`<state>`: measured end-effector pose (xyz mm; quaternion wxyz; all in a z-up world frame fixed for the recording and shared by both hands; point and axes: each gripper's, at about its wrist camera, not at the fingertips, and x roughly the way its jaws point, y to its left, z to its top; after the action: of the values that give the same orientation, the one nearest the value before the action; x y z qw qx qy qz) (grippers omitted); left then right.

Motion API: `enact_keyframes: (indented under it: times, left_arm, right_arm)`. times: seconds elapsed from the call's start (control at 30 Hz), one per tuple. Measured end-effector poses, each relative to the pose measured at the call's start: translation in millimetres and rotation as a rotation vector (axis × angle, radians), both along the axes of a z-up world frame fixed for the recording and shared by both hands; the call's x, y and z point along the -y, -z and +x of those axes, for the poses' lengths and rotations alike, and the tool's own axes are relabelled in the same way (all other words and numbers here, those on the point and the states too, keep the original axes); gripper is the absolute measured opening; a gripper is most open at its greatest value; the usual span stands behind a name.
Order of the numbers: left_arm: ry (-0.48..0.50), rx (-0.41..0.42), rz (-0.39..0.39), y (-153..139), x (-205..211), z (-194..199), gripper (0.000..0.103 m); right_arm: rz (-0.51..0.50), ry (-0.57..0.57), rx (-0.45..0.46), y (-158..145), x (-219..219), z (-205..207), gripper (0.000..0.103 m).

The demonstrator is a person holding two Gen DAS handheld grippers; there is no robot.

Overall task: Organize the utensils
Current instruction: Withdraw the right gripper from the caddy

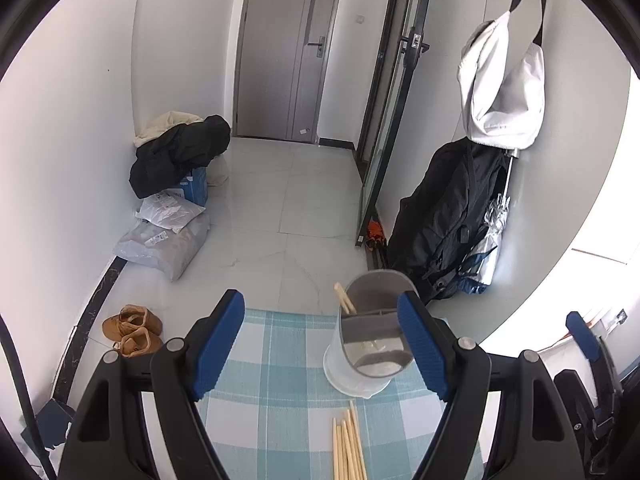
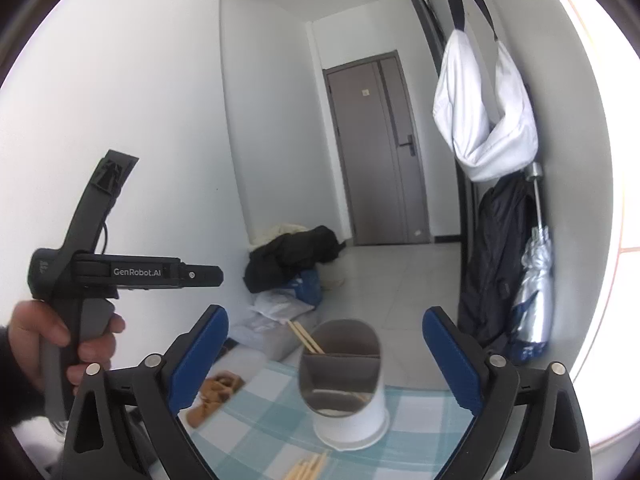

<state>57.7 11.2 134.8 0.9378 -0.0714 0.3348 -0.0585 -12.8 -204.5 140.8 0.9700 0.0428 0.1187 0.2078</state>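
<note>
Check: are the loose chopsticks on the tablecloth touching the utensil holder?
Apart. In the left wrist view a strip of checked tablecloth shows between the tips of the loose chopsticks and the base of the utensil holder.

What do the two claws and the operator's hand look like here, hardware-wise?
Both claws, left claw and right claw, have black plastic arms with silver rivets and ribbed blue pads. Seen from the right wrist view, the left unit has a black body printed "GenRobot.AI", a grey pistol grip and a thin black cable. The hand wears a dark sleeve.
</note>
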Motion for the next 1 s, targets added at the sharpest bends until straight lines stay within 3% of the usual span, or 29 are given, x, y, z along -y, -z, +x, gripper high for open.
enact_keyframes:
  times: [0.3,0.47,0.6,0.83,1.0]
  left_arm:
    - [-0.014,-0.045,-0.014,38,-4,-24,0.075]
    - [-0.017,-0.032,0.006,52,-7,-37,0.076]
    - [-0.007,-0.022,0.016,65,-8,-45,0.085]
    - [-0.008,-0.006,0.01,93,-18,-53,0.085]
    - [-0.035,-0.039,0.04,120,-25,-52,0.085]
  right_arm:
    - [-0.028,0.005,-0.105,37,-5,-20,0.101]
    - [-0.032,0.004,-0.153,57,-9,-30,0.101]
    - [-0.029,0.004,-0.2,73,-14,-35,0.101]
    - [-0.023,0.016,-0.323,105,-18,-33,0.101]
    - [-0.047,0.018,-0.411,127,-23,-26,0.101]
